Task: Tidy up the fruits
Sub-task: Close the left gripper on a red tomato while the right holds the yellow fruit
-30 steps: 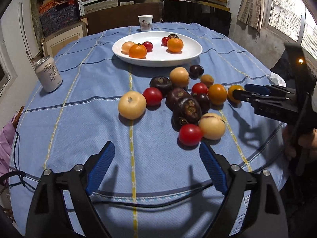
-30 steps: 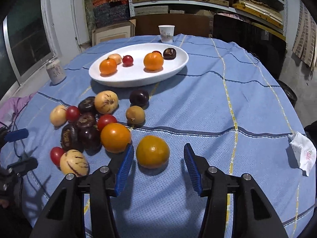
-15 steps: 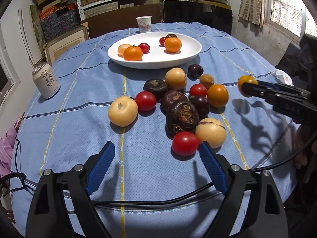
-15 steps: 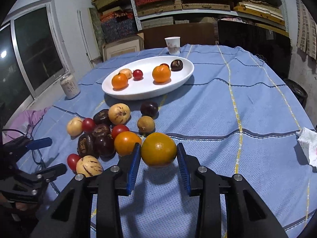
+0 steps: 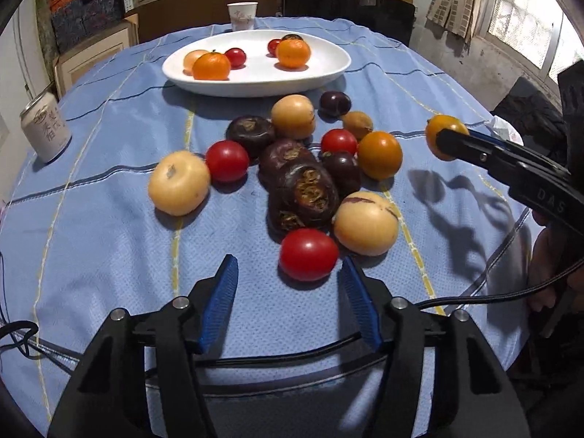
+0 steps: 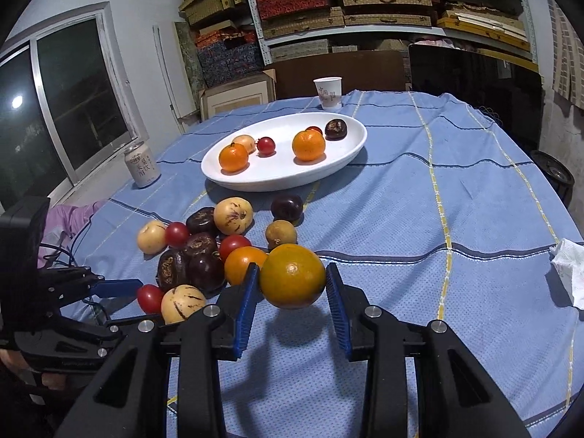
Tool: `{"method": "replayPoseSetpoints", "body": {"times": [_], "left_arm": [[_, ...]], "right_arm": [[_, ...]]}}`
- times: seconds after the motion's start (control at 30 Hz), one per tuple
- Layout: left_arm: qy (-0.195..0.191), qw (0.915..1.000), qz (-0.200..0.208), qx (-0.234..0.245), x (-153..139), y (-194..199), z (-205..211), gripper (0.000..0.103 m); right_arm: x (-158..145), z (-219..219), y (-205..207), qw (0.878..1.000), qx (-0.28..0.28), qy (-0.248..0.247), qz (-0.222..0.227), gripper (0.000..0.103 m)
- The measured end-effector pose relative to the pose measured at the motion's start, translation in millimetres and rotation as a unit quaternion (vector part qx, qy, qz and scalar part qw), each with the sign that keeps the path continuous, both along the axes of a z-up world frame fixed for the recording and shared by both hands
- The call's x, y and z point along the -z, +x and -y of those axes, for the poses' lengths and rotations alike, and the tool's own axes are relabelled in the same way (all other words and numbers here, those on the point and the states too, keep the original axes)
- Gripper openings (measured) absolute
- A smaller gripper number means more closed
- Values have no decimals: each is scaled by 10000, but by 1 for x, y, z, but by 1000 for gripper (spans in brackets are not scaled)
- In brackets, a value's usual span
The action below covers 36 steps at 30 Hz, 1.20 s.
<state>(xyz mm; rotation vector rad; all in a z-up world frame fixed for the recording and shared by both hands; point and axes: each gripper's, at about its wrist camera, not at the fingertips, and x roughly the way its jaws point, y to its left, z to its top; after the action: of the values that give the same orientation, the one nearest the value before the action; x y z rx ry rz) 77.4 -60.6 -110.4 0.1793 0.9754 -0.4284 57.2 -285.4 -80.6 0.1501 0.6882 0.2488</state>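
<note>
R gripper (image 6: 292, 288) held an orange fruit (image 6: 292, 275) clear of the cloth; L gripper (image 5: 288, 292) waited wide open.

Fruit sat pinched btwn the blue pads (image 6: 247, 303), short of the white plate (image 6: 350, 153) w/ the loose pile between. L fingers framed a red tomato (image 5: 308, 253), not touching. Risks, as I judged: round skin could slip from a light pinch and roll off the table; a low carry might clip the pile; a drop onto the plate could knock the fruits already there.
</note>
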Motion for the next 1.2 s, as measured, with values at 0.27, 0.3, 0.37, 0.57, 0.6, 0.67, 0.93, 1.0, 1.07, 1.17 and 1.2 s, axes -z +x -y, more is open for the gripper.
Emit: {"method": "replayPoseSetpoints", "body": {"times": [0.27, 0.3, 0.37, 0.57, 0.6, 0.67, 0.93, 1.0, 1.07, 1.17, 1.2], "left_arm": [[-11, 10000, 18, -4, -1, 2, -1, 59], [0, 10000, 0, 29, 1, 3, 1, 59], [57, 9999, 49, 83, 4, 2, 6, 59], [-52, 9996, 136, 231, 4, -3, 10, 31], [-49, 9996, 154, 242, 4, -5, 10, 31], [-86, 9995, 154, 275, 4, -7, 11, 31], [-257, 9993, 90, 243, 3, -9, 4, 31], [-276, 9994, 80, 198, 4, -8, 4, 31], [-245, 9995, 125, 157, 3, -6, 6, 33], [-195, 9996, 162, 115, 4, -2, 8, 38], [-186, 9996, 159, 114, 5, -2, 8, 40]], "right_arm": [[-2, 0, -2, 9999, -69, 76, 71, 37], [-2, 0, -2, 9999, -70, 82, 68, 37], [-2, 0, -2, 9999, -64, 79, 60, 37], [-2, 0, -3, 9999, -63, 84, 65, 37], [-2, 0, -3, 9999, -60, 94, 69, 37], [-2, 1, -4, 9999, -54, 124, 87, 37], [-3, 2, -5, 9998, -47, 136, 104, 37], [-3, 2, -6, 9998, -58, 127, 112, 37], [-3, 3, -6, 9998, -44, 135, 114, 37], [-3, 2, -6, 9998, -47, 131, 106, 37], [-3, 3, -6, 9998, -47, 131, 108, 37]]}}
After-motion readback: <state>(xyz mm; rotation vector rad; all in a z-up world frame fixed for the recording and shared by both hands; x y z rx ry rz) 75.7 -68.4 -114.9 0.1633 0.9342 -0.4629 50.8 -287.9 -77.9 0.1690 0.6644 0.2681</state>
